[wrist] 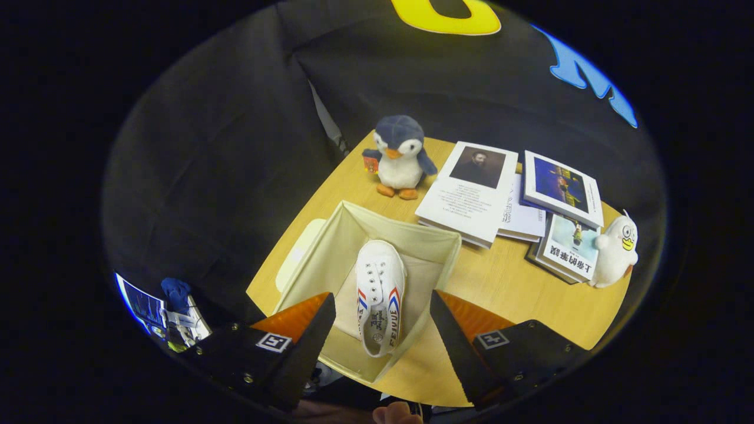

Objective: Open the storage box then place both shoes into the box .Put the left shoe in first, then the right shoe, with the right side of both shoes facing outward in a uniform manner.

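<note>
While the gripper (382,330) hung above a wooden table (500,282), its two fingers stood spread wide apart and grasped nothing. Between and just beyond them sat a cream fabric storage box (330,253), open at the top. Inside the box lay one white canvas shoe (380,294) with red and blue stripes on its side, its toe pointing away from the fingers and its heel nearest them. The shoe rested on the floor of the box, apart from both fingers. Just beside the box, on its left, a pale flat piece that may have been the lid (297,253) lay on the table. Beyond the box stood a plush penguin (399,156), upright, near the table's far edge. To the right of the penguin several books (471,191) lay spread and partly overlapping. At the right end of the books stood a white plush duck (615,250). A fingertip of the person's hand (396,414) showed beneath the gripper.
</note>
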A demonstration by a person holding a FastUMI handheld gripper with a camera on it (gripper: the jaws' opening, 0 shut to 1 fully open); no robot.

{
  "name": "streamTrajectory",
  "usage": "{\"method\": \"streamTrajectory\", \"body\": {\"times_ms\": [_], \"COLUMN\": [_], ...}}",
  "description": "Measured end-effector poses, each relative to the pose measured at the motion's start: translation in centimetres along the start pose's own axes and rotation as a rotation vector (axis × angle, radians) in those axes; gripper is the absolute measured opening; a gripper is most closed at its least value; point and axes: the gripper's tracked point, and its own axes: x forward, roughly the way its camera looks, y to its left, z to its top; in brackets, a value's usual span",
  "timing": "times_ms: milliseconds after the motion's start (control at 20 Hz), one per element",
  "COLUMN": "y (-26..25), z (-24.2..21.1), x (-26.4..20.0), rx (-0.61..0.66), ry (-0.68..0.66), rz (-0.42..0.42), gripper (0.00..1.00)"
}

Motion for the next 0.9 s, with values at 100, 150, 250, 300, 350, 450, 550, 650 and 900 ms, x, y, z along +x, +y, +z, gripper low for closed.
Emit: {"method": "streamTrajectory", "body": {"times_ms": [100, 150, 250, 300, 350, 450, 550, 650, 900], "y": [-1.4, -2.1, -3.7, -4.6, -5.3, -6.7, -8.1, -9.9, -12.4], "z": [1.3, 2.0, 3.4, 4.1, 4.6, 5.4, 5.6, 6.0, 5.8], "x": [-2.4, -3.7, -7.1, -8.8, -10.4, -13.8, -17.4, -20.8, -27.7], "rx": [0.010, 0.017, 0.022, 0.027, 0.032, 0.042, 0.053, 0.065, 0.039], "ry": [-0.090, -0.145, -0.265, -0.325, -0.383, -0.493, -0.599, -0.707, -0.940], "rz": [-0.030, -0.049, -0.093, -0.118, -0.138, -0.180, -0.238, -0.306, -0.440], "gripper": [0.98, 0.98, 0.98, 0.98, 0.98, 0.98, 0.98, 0.98, 0.98]}}
